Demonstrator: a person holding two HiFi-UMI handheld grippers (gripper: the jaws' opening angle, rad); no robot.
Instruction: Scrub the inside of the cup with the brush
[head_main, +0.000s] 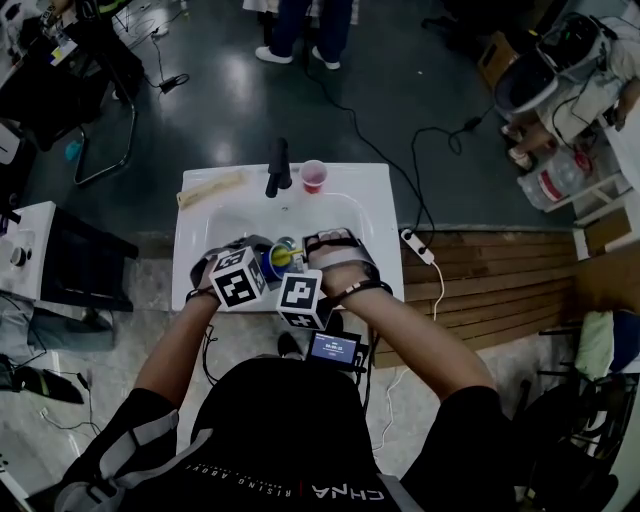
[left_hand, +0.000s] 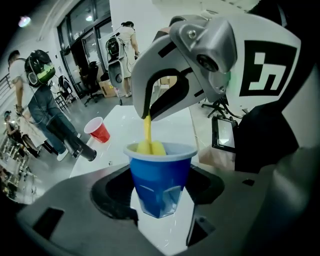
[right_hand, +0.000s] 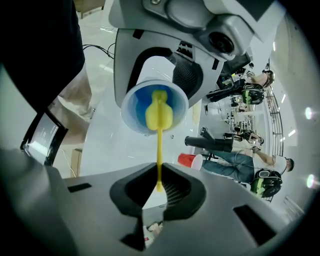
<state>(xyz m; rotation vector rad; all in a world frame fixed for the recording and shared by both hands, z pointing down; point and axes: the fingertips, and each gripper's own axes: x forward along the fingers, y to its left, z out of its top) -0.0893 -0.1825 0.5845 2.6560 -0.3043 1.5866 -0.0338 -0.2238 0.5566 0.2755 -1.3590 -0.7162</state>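
**Head view.** 1 white sink (head_main: 196, 228) stands in front of the person. 1 black tap (head_main: 278, 165) rises at the sink's far rim, and 1 red cup (head_main: 313, 176) stands just beside it on the same rim. 1 pale beige thing (head_main: 210, 187), too small to name, lies on the sink's far left corner. 2 grippers meet over the near side of the sink's basin. The left gripper (head_main: 264, 264) holds 1 blue cup (head_main: 274, 266), and the right gripper (head_main: 302, 256) holds 1 yellow brush (head_main: 285, 256), whose head dips into the cup. 1 white power strip (head_main: 417, 246) lies on the boards to the right of the sink. 1 small lit screen (head_main: 335, 348) hangs below the sink's near edge.

**Left gripper view.** The 2 jaws stand wide, pressed on opposite sides of the blue cup (left_hand: 160, 177), which is upright above the sink's white basin. The brush's yellow head (left_hand: 151, 147) shows just over the cup's rim. Its thin handle rises into the tip of the right gripper. The red cup (left_hand: 98, 130) and the tap (left_hand: 82, 150) are at the sink's far rim, and 2 people stand beyond the sink.

**Right gripper view.** The 2 jaws are narrow, closed on the end of the brush's handle (right_hand: 159, 170). The brush head (right_hand: 159, 114) sits inside the cup (right_hand: 134, 107), which is above the sink.
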